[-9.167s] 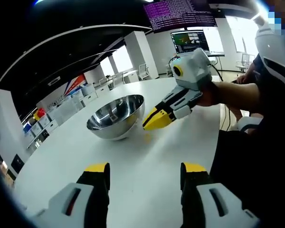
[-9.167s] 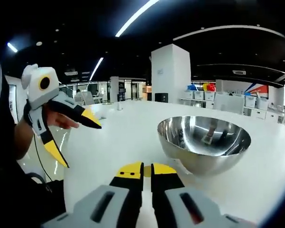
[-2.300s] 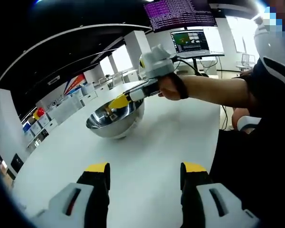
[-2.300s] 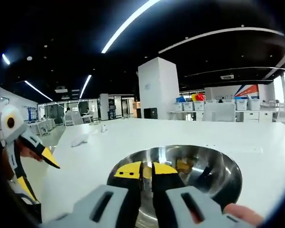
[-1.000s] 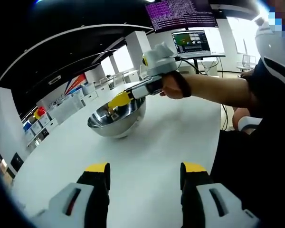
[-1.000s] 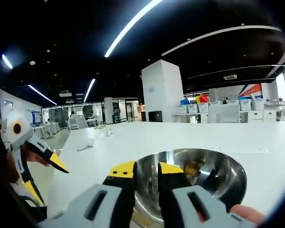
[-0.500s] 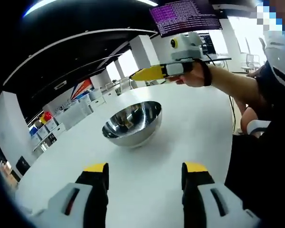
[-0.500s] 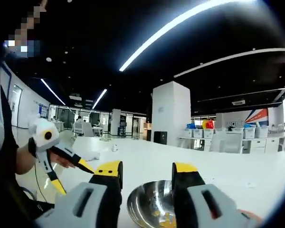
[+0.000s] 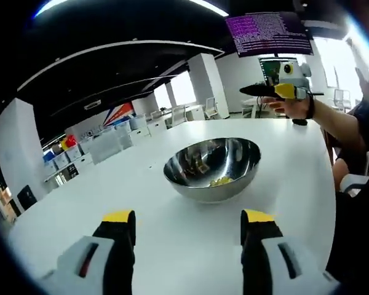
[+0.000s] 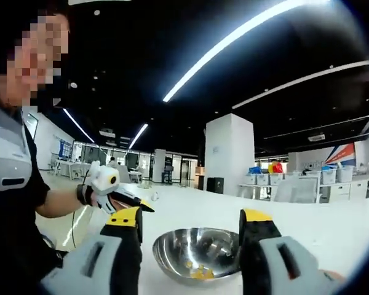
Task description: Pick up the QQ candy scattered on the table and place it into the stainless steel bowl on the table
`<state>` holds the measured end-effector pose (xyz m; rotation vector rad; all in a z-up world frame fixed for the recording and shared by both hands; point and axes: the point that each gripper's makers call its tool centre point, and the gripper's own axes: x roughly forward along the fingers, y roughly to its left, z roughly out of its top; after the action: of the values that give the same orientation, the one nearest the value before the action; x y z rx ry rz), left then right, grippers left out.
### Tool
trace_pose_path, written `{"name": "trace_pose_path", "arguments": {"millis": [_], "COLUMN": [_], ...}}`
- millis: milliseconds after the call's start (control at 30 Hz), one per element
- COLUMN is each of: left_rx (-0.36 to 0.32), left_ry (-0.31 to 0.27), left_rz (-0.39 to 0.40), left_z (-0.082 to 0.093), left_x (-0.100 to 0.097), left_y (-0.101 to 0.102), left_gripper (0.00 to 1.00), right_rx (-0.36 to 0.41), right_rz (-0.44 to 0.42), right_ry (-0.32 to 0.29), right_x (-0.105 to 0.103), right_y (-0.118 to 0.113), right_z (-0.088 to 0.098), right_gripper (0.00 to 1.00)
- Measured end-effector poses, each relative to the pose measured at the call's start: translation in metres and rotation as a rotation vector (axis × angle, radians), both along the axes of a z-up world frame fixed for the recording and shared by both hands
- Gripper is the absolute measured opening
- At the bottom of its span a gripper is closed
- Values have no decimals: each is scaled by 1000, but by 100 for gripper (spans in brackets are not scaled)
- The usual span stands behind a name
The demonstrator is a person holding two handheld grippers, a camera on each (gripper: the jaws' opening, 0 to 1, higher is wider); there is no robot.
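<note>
Several candies: yellow QQ candy [image 9: 220, 180] lies in the bottom of the stainless steel bowl [image 9: 213, 168]; the right gripper view shows the same pile [image 10: 198, 272] in the bowl [image 10: 195, 252].
Change: a second ago the right gripper [image 10: 193, 222] had its yellow tips low over the bowl mouth and only slightly parted; now it is lifted clear and drawn back, with its jaws standing wide apart and nothing between them.
Meaning: the last piece it carried looks to have been let go into the bowl, so this delivery is done.
Left gripper: the left gripper [image 9: 187, 217] is held back over the table [image 9: 74, 196], jaws wide apart and empty; the camera has shifted, so the bowl sits nearer the middle of its view.
Right gripper, seen from the left: the right gripper [image 9: 256, 91] hangs high and well behind the bowl, out beyond the table's far edge.
Leftovers: no loose candy stands out on the white top, though the fisheye blur could hide a small piece.
Edges: the bowl stands well in from the table's curved rim on every side visible.
Room: bare top lies all around the bowl, and both tools have free air above it.
</note>
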<state>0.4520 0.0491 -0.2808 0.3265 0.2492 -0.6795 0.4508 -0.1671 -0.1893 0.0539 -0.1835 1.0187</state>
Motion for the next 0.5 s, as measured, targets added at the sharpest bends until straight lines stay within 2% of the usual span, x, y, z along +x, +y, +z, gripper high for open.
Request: {"name": "trace_pose_path", "arguments": {"millis": [100, 200, 300, 400, 433, 500], "left_rx": [-59, -80, -140, -132, -134, -163], "left_ry": [14, 6, 3, 15, 4, 3], "left_rz": [-63, -108, -174, -222, -245, -283], "left_z": [-5, -14, -24, -38, -40, -41], "left_x": [7, 19, 29, 35, 36, 38], "left_y": [-12, -22, -36, -44, -49, -55], "left_gripper": [84, 85, 86, 92, 96, 95], "right_rx": [1, -13, -12, -27, -44, -69], "right_rz": [20, 31, 115, 125, 143, 155], "right_ry": [70, 93, 118, 102, 107, 128], "right_x": [14, 26, 26, 33, 33, 38], "right_y": [-9, -10, -2, 1, 1, 0], "right_z": [-24, -45, -63, -75, -80, -90], "right_gripper": [75, 76, 78, 95, 96, 97]}}
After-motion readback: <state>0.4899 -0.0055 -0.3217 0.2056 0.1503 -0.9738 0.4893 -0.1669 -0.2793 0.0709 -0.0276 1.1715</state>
